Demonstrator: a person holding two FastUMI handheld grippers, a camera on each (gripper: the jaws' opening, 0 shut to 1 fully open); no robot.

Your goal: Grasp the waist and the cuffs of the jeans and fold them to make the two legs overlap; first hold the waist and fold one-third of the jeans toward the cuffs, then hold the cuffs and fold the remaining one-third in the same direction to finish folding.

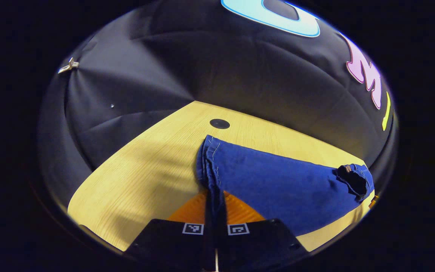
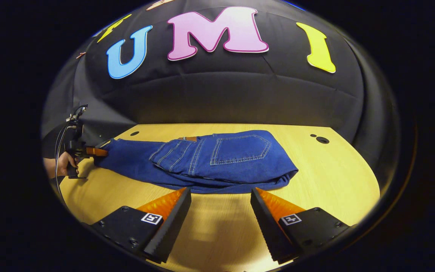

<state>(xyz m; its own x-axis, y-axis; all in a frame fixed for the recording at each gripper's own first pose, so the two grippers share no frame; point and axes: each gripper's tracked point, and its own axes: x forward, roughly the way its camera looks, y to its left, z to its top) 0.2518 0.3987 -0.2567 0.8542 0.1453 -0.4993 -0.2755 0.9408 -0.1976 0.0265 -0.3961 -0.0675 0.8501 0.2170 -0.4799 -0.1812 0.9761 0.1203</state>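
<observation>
In the left gripper view we see the left gripper point(image 1: 214, 223) at the bottom centre with its two fingers pressed together on the cuff end of the jeans point(image 1: 278, 181); a narrow band of denim runs down between them, so it holds the cuffs. From there the blue cloth fans out toward the right of the frame, its hem showing pale stitching, and ends in a dark rumpled fold at the right edge. The jeans lie on a wooden table point(image 1: 138, 173) with a light, fine grain, and a small dark round disc point(image 1: 219, 123) sits in the tabletop just above the hem. In the right gripper view we find the right gripper point(image 2: 221, 211) at the bottom with its ridged, wedge-shaped fingers spread wide and nothing between them, just below the near edge of the denim. The jeans point(image 2: 217, 158) lie across the middle of the frame, the waist part folded over with a stitched back pocket facing up. At the far left a hand point(image 2: 63, 162) holds the left gripper point(image 2: 96, 152) at the cuffs.
</observation>
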